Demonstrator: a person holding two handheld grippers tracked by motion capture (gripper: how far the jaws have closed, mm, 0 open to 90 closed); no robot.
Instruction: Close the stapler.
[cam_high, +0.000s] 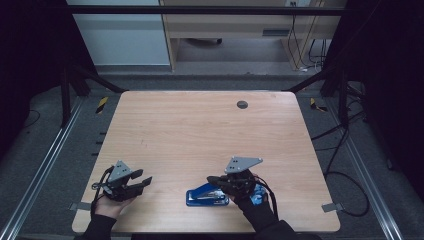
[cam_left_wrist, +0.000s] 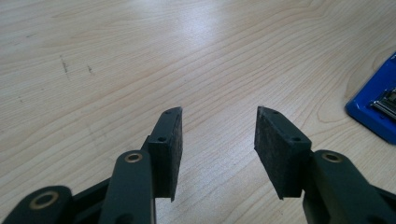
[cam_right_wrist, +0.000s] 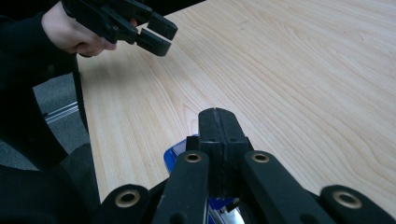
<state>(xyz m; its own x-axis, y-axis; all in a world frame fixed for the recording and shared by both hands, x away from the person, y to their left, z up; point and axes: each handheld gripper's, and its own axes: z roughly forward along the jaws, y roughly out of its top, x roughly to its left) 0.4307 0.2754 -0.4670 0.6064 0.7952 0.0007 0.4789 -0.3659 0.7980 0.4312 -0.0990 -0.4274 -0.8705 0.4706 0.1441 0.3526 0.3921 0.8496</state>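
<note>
Tools number two: left tool (cam_high: 146, 181) gapes empty, right tool (cam_high: 212, 179) is clenched above one blue stapler (cam_high: 206, 196).

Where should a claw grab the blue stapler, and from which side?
Probably across the long blue body of the stapler, coming from above. It lies flat on the table with its long axis left-right, leaving both narrow flanks exposed. The open left claw fits; the right claw is shut.

A bright blue stapler (cam_high: 207, 195) with a silvery metal strip lies on the pale, wood-grained table (cam_high: 200, 130); both grippers are black.
</note>
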